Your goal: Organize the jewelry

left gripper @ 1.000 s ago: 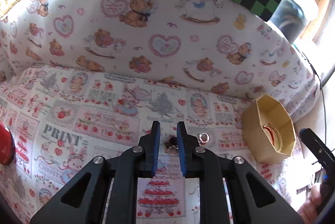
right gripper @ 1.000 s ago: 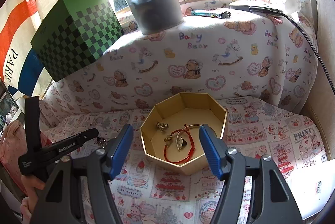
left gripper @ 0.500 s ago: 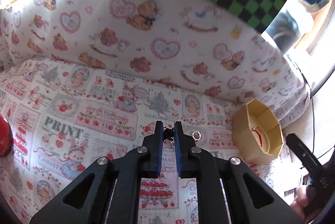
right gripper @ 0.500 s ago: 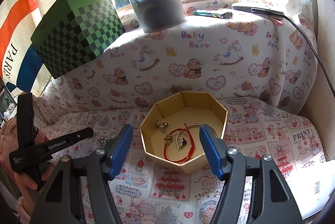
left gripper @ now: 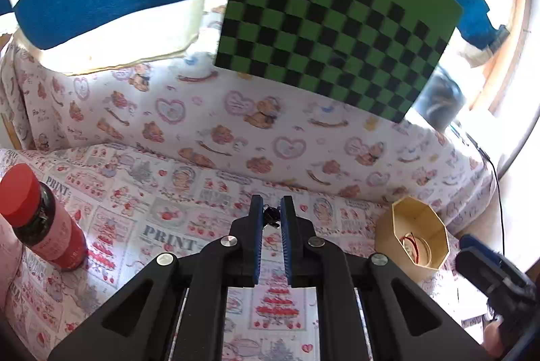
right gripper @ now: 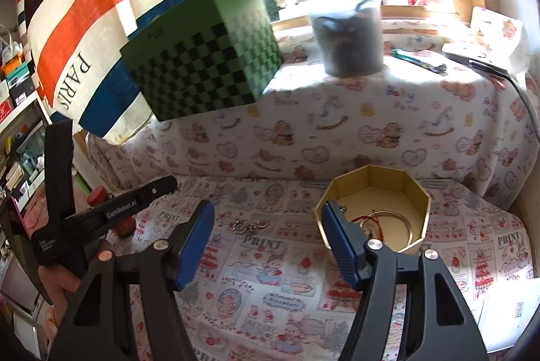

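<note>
My left gripper (left gripper: pixel 270 215) is shut on a small dark jewelry piece (left gripper: pixel 270 216) and holds it above the printed cloth. An octagonal tan box (left gripper: pixel 412 237) lies to its right; it also shows in the right wrist view (right gripper: pixel 374 212), holding a red cord bracelet (right gripper: pixel 369 222) and a metal ring. Small silver jewelry pieces (right gripper: pixel 248 226) lie on the cloth left of the box. My right gripper (right gripper: pixel 268 226) is open and empty, above the cloth between those pieces and the box. The left gripper's body (right gripper: pixel 101 214) shows at the left.
A red-capped bottle (left gripper: pixel 40 224) stands at the left. A green checkered box (right gripper: pixel 202 52) and a grey pot (right gripper: pixel 349 40) sit on the raised ledge behind. A cable (right gripper: pixel 519 98) runs down the right side. The cloth-covered wall rises behind the work area.
My left gripper has lifted up and back with the small dark piece between its fingers. My right gripper has drifted left, so the box now sits to its right.
</note>
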A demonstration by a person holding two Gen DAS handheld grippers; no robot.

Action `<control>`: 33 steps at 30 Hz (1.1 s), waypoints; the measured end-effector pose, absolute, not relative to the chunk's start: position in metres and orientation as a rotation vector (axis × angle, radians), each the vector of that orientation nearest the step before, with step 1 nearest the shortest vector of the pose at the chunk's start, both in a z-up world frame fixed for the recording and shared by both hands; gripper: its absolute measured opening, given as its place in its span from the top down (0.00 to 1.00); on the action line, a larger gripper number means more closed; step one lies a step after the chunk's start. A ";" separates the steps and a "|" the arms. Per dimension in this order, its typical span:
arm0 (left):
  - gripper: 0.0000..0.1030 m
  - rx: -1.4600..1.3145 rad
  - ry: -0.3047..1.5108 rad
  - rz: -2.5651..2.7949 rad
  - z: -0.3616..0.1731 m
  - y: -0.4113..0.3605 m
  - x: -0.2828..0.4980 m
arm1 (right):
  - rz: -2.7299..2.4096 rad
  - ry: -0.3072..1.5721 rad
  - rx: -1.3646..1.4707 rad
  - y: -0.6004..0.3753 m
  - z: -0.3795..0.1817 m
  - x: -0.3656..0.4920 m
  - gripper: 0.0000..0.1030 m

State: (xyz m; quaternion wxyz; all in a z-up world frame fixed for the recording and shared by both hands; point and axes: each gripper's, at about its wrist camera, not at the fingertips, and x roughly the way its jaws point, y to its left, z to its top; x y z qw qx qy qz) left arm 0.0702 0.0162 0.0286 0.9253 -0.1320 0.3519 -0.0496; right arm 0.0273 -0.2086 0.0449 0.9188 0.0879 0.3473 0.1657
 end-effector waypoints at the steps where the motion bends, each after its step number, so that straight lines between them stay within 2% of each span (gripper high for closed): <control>1: 0.91 -0.269 0.720 -0.090 0.029 0.019 0.071 | 0.336 0.744 0.163 -0.198 0.042 0.032 0.43; 7: 0.91 -0.276 0.742 -0.079 0.025 0.032 0.076 | 0.259 0.921 0.058 -0.151 0.006 0.078 0.69; 13: 0.91 -0.263 0.744 -0.064 0.024 0.026 0.078 | 0.192 0.977 0.045 -0.139 -0.034 0.107 0.85; 23: 0.91 -0.282 0.727 -0.027 0.028 0.032 0.076 | 0.243 0.977 0.163 -0.152 -0.050 0.121 0.89; 27: 0.91 -0.309 0.741 -0.046 0.025 0.033 0.078 | 0.218 0.977 0.138 -0.147 -0.052 0.122 0.97; 33: 0.91 -0.300 0.739 -0.022 0.024 0.034 0.078 | 0.215 0.977 0.126 -0.144 -0.054 0.120 1.00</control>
